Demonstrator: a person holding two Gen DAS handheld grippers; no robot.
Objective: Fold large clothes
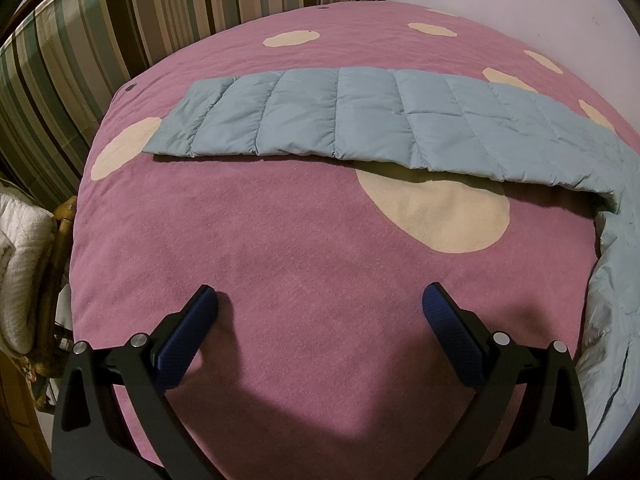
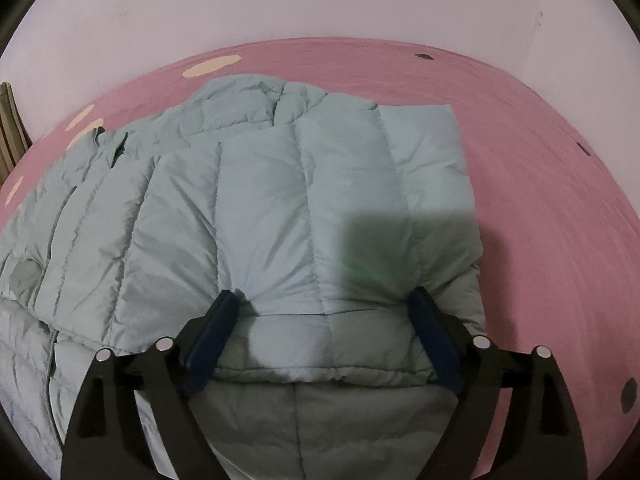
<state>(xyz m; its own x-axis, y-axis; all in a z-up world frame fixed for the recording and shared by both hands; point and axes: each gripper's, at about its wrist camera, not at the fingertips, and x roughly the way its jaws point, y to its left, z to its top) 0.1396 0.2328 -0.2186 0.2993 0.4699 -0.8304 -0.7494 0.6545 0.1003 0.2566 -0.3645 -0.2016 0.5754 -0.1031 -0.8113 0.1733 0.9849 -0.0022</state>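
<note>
Pink bedspread (image 1: pixel 280 220) under quilted jacket (image 2: pixel 260 208) (pale blue), left gripper (image 1: pixel 320 300) and right gripper (image 2: pixel 324 304) agape.

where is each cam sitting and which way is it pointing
Left wrist: sits on the left tongs, looking forward over the pink blanket at the outstretched sleeve; both open fingers show, empty.
Right wrist: sits on the right tongs, looking down across the blue puffer jacket toward the wall; its open fingers straddle a fold.
Shared: the same jacket and blanket.
</note>
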